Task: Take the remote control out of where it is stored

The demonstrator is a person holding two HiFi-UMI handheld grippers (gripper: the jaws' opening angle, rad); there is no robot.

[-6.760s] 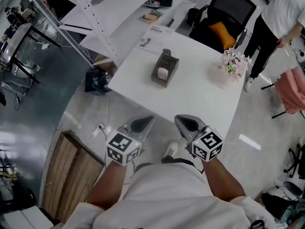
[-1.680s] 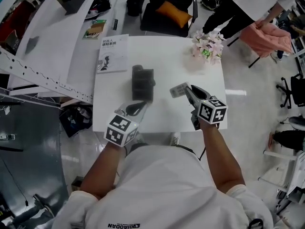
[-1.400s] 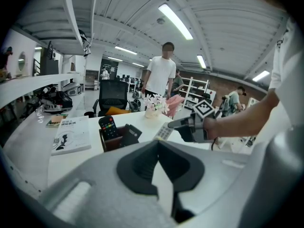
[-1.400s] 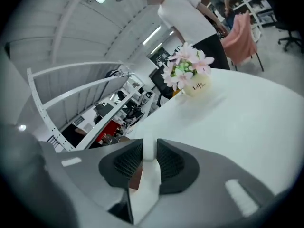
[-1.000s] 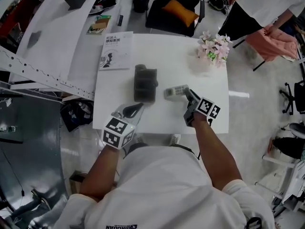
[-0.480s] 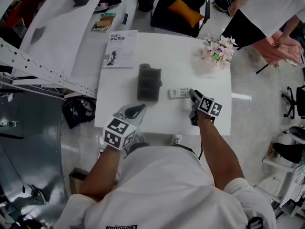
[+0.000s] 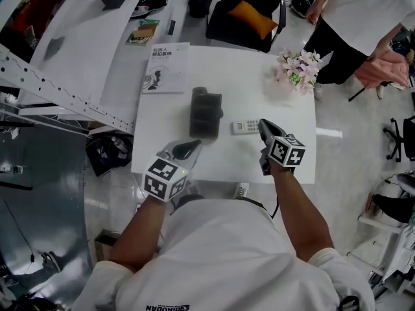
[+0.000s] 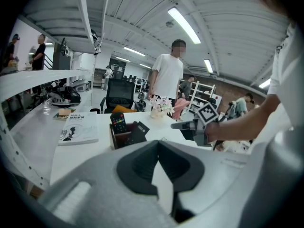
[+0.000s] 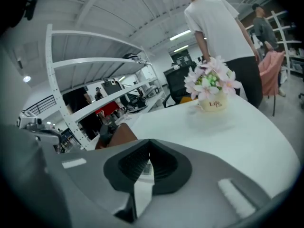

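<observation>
A white remote control (image 7: 246, 127) lies flat on the white table (image 7: 285, 157), right of the dark storage box (image 7: 205, 112). My right gripper (image 7: 262, 124) is shut, its tips just right of the remote's end, with nothing between the jaws. In the left gripper view the box (image 8: 124, 136) holds a black remote (image 8: 117, 122) standing upright and another dark item. My left gripper (image 7: 194, 144) hovers shut at the table's near edge, in front of the box and holding nothing. The right gripper view shows the brown box (image 9: 116, 134) to the left, beyond the shut jaws.
A pot of pink flowers (image 7: 295, 70) stands at the table's far right corner and a booklet (image 7: 165, 68) lies at the far left. A black chair with an orange cushion (image 7: 249, 11) is behind the table. A person (image 7: 350, 18) stands beyond the right corner.
My right gripper carried the white remote from above the table down onto it, let go, and its jaws have closed empty. The left gripper has stayed near the front edge.
</observation>
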